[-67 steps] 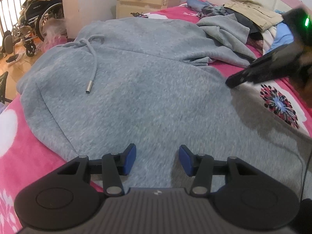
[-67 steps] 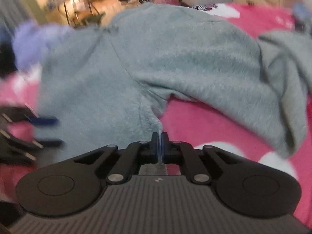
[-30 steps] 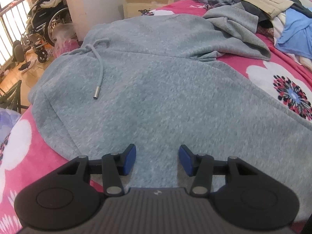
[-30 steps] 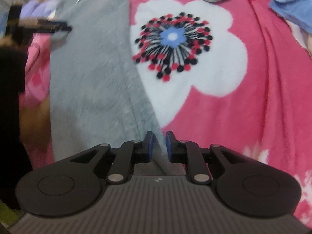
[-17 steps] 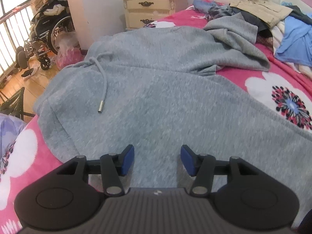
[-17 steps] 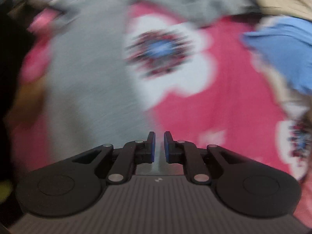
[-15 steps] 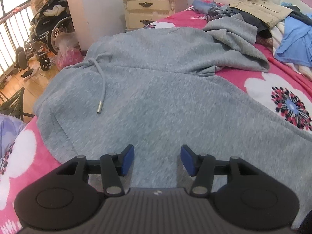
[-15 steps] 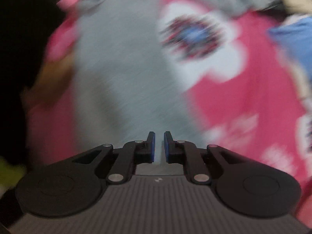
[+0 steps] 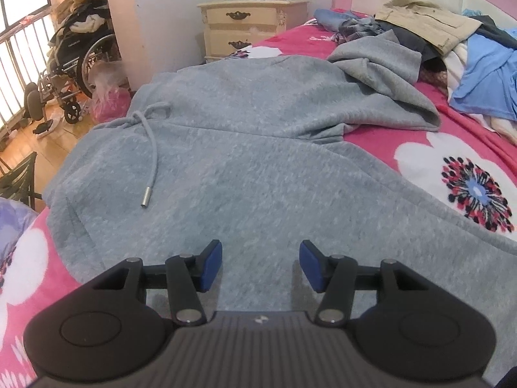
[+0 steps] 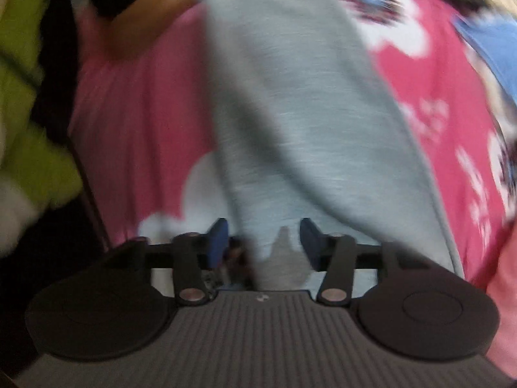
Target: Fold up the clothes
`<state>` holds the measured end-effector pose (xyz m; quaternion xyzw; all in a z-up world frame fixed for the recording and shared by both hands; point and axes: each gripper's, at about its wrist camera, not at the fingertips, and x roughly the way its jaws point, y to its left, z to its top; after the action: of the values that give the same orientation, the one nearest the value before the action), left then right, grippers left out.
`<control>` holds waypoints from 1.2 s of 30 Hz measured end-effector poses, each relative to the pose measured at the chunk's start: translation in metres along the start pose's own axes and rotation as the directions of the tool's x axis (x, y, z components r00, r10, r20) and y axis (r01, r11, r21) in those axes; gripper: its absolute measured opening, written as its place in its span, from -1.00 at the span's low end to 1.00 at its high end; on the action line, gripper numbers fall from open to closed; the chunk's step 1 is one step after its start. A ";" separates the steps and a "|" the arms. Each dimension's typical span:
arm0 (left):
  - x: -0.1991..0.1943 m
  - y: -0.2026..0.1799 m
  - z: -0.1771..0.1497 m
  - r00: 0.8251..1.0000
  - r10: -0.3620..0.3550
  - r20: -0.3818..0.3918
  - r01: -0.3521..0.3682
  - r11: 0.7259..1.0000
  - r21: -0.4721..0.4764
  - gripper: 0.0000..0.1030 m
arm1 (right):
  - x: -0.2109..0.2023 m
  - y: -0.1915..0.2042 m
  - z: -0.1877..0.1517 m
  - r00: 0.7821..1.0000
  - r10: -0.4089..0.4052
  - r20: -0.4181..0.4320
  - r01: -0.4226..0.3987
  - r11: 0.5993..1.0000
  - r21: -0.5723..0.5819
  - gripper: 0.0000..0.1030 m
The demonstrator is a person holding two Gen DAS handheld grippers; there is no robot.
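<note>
Ahead of the parted, empty left gripper (image 9: 260, 265), the hoodie (image 9: 245, 148) drawstring (image 9: 152, 158) is seen; the right gripper (image 10: 263, 242) is opening over its blurred hem.

hoodie (image 9: 258, 168): fleecy matt cloth | cord tip (image 9: 145, 196): apparently metal | nightstand (image 9: 248, 29): painted wood

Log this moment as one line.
hoodie: spread on bed | left hand-held gripper: open over hoodie, holding nothing | right hand-held gripper: jaws opening, grey fabric between, blurred
</note>
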<state>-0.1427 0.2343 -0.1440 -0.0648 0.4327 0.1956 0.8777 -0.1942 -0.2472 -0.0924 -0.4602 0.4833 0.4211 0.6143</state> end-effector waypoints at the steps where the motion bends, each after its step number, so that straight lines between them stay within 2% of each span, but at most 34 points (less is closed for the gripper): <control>1: -0.001 -0.001 -0.001 1.000 -0.001 0.001 0.001 1.000 0.003 0.06 | 0.007 0.007 -0.003 0.999 -0.016 -0.028 0.015 0.999 -0.043 -0.01; 3: -0.001 -0.001 -0.002 1.000 -0.001 0.001 0.001 1.000 0.003 0.06 | 0.020 0.019 -0.010 0.995 -0.056 -0.083 0.045 0.991 -0.125 -0.03; 5: 0.000 -0.001 -0.003 1.000 0.001 -0.003 -0.001 1.000 0.007 0.06 | 0.029 0.022 -0.016 0.987 -0.117 -0.113 0.095 0.978 -0.185 -0.15; 6: 0.001 0.000 -0.004 1.000 0.002 -0.007 -0.002 1.000 0.009 0.06 | 0.030 0.017 -0.018 0.985 -0.122 -0.118 0.101 0.980 -0.172 -0.26; 7: 0.001 0.000 -0.005 1.000 0.004 -0.010 -0.004 1.000 0.011 0.06 | 0.030 0.010 -0.017 0.985 -0.114 -0.128 0.098 0.987 -0.128 -0.57; 8: 0.002 0.001 -0.005 1.000 0.008 -0.015 -0.008 1.000 0.011 0.06 | 0.029 0.004 -0.016 0.985 -0.103 -0.142 0.092 0.993 -0.078 -0.77; 9: 0.003 0.002 -0.006 1.000 0.012 -0.019 -0.011 1.000 0.011 0.06 | 0.027 -0.002 -0.015 0.984 -0.087 -0.154 0.082 0.996 -0.037 -0.81; 10: 0.004 0.003 -0.006 1.000 0.016 -0.023 -0.015 1.000 0.011 0.06 | 0.025 -0.007 -0.014 0.984 -0.069 -0.166 0.071 0.997 0.003 -0.94; 13: 0.004 0.005 -0.007 0.999 0.028 -0.029 -0.028 1.000 0.011 0.06 | 0.010 -0.005 -0.010 0.979 -0.051 -0.199 0.050 0.999 -0.009 -0.94; 16: 0.004 0.007 -0.007 0.999 0.035 -0.030 -0.034 0.999 0.009 0.06 | -0.003 0.001 -0.008 0.970 0.041 -0.241 -0.041 0.999 0.007 -0.94; 18: 0.004 0.007 -0.008 0.999 0.038 -0.032 -0.037 0.999 0.011 0.06 | 0.000 0.007 -0.010 0.961 0.074 -0.265 -0.073 0.997 0.014 -0.94; 20: 0.005 0.006 -0.008 0.999 0.039 -0.036 -0.039 0.999 0.015 0.06 | 0.009 0.011 -0.011 0.959 0.073 -0.274 -0.068 0.997 0.026 -0.92; 22: 0.006 0.004 -0.010 0.998 0.041 -0.041 -0.040 0.999 0.027 0.06 | 0.017 0.013 -0.013 0.949 0.084 -0.305 -0.071 0.996 0.053 -0.84; 23: 0.007 0.003 -0.010 0.998 0.043 -0.042 -0.041 0.999 0.034 0.06 | 0.018 0.014 -0.015 0.941 0.096 -0.323 -0.082 0.995 0.058 -0.67; 25: 0.008 0.002 -0.011 0.998 0.045 -0.043 -0.043 0.998 0.038 0.06 | 0.013 0.016 -0.017 0.930 0.143 -0.338 -0.123 0.989 0.080 -0.51; 26: 0.009 0.002 -0.011 0.998 0.045 -0.044 -0.043 0.998 0.038 0.06 | 0.006 0.016 -0.016 0.932 0.161 -0.326 -0.142 0.986 0.082 -0.51; 28: 0.010 0.002 -0.011 0.998 0.044 -0.044 -0.042 0.998 0.037 0.06 | -0.013 0.008 -0.007 0.953 0.171 -0.250 -0.153 0.984 0.089 -0.52; 30: 0.010 0.001 -0.010 0.998 0.044 -0.044 -0.042 0.998 0.040 0.06 | -0.030 -0.014 0.001 0.980 0.129 -0.149 -0.111 0.987 0.120 -0.56; 32: 0.010 0.000 -0.010 0.998 0.043 -0.044 -0.041 0.998 0.044 0.06 | -0.031 -0.038 0.005 0.995 0.046 -0.086 -0.031 0.985 0.170 -0.56; 34: 0.010 -0.002 -0.010 0.998 0.042 -0.042 -0.039 0.998 0.048 0.06 | -0.018 -0.062 0.002 0.998 -0.005 -0.066 0.020 0.975 0.222 -0.65; 36: 0.009 -0.002 -0.010 0.998 0.041 -0.042 -0.039 0.998 0.053 0.07 | 0.005 -0.073 -0.010 0.995 -0.048 -0.092 0.066 0.978 0.197 -0.71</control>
<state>-0.1441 0.2320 -0.1579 -0.0374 0.4575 0.2006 0.8655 -0.1255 -0.2731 -0.0866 -0.4275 0.5359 0.3323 0.6478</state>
